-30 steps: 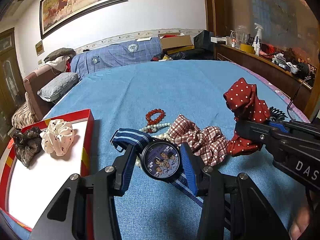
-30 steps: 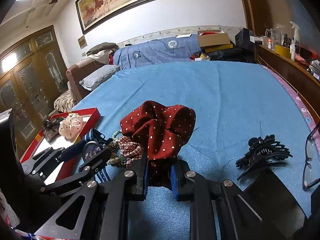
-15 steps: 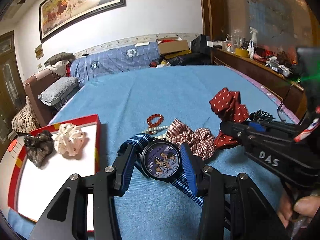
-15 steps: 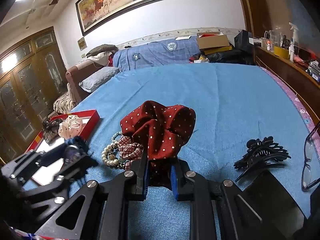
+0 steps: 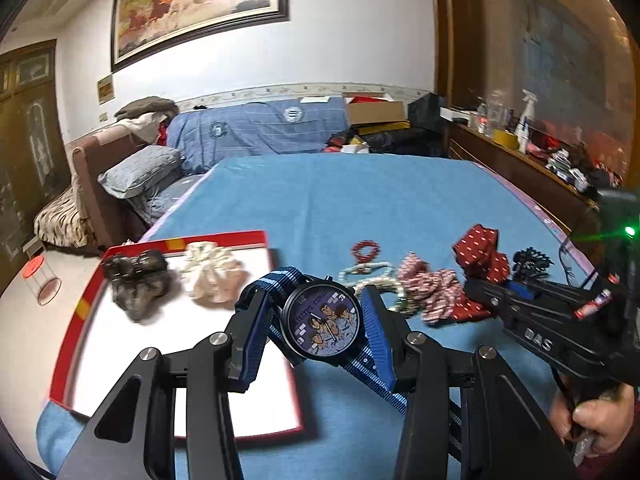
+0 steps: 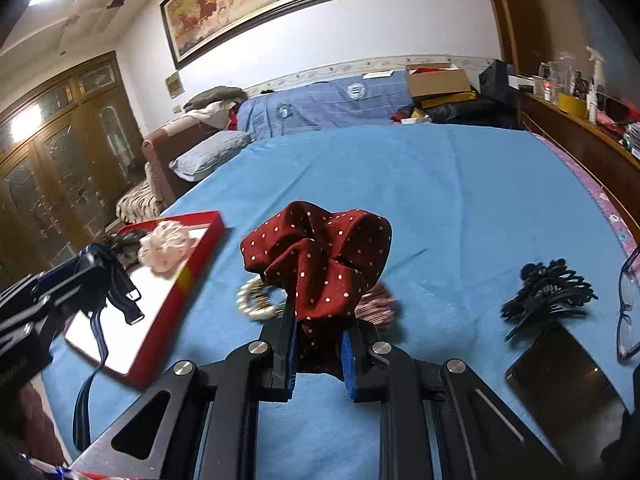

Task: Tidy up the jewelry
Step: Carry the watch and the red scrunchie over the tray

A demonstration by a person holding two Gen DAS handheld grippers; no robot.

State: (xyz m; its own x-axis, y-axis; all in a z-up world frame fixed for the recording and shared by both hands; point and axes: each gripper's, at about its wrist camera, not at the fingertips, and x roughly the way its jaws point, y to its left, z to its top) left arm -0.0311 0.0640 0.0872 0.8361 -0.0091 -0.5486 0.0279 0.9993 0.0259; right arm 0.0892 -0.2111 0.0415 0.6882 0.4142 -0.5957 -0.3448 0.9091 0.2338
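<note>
We have two loads in hand. Left gripper (image 5: 320, 328) is clamped across the case of the watch (image 5: 322, 326), with the blue striped strap hanging loose below. Right gripper (image 6: 318, 344) is clamped on the red dotted scrunchie (image 6: 320, 264), its jaws nearly together on bunched cloth.

Where things sit, right wrist view: red-rimmed tray (image 6: 176, 312) at 9 o'clock on the blue bedspread (image 6: 420, 184), the watch held over its near part.

Risks, as we judge them:
- The grip is on a smooth, round watch case only. A tilt or a jolt could let it twist out and land on the rim or off the bed edge.
- The dangling strap and buckle may snag the tray's rim while we lower, dragging the tray.
- The scrunchie is soft. The pinch holds little cloth and it could slip free.
- The two grippers work close together near the tray, so a collision is possible.

Count, left wrist view:
- In the tray: 2 scrunchies, the dark scrunchie (image 5: 136, 284) and the cream scrunchie (image 5: 212, 276).
- On the bed: 1 plaid scrunchie (image 5: 432, 288), 1 red bead bracelet (image 5: 365, 250), pearl strands (image 5: 376, 280) (count unclear through blur), 1 black hair claw (image 5: 532, 260).
- Held: 1 watch, 1 scrunchie.
- Also 1 phone (image 6: 560, 384) and 1 pair of glasses (image 6: 628, 308).
</note>
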